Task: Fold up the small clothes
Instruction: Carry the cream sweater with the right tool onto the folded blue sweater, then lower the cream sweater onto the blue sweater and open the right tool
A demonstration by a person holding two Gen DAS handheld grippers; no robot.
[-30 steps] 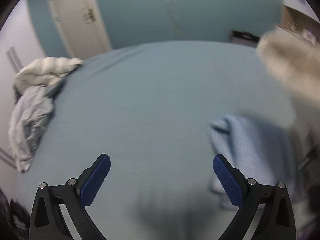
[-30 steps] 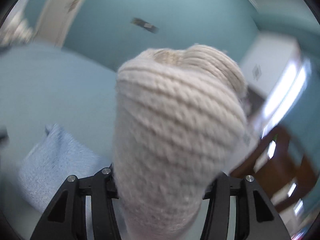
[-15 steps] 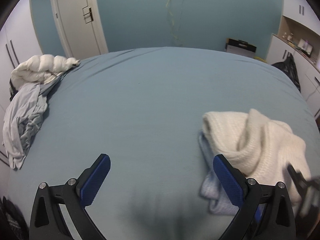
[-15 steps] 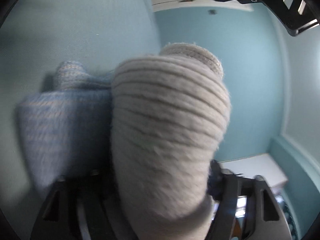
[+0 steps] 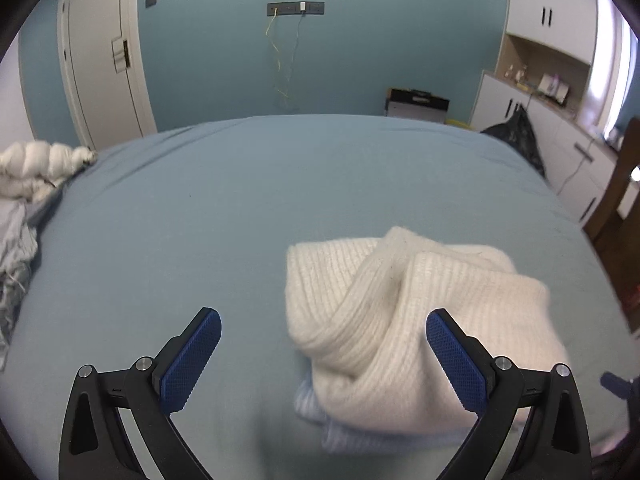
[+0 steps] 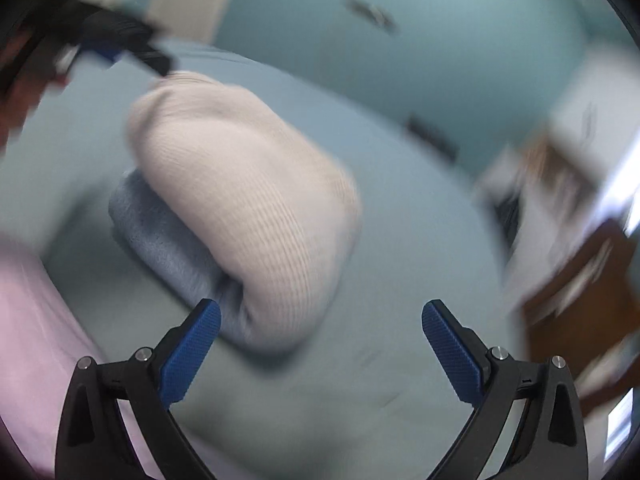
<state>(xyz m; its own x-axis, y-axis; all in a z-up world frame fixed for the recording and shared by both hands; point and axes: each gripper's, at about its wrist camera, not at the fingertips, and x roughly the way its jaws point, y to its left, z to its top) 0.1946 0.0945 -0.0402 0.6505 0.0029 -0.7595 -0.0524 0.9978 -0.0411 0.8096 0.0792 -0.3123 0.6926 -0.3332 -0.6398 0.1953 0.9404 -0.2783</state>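
Only the right wrist view, blurred, shows the pale blue knit point(image 6: 160, 236) plainly under the cream knit sweater point(image 6: 244, 200); the left view adds a rumpled bedding heap point(image 5: 24, 184) at the bed's point(image 5: 200, 200) far left. The two folded garments form one stack at near right, long axis running near-to-far. The left hand-held gripper point(image 5: 323, 354) gapes wide, holding nothing; the right hand-held gripper point(image 6: 321, 344) is opening, its pads clear of the stack.

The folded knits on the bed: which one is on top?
The cream ribbed knit is on top; the pale blue knit lies underneath, only its edge peeking out.
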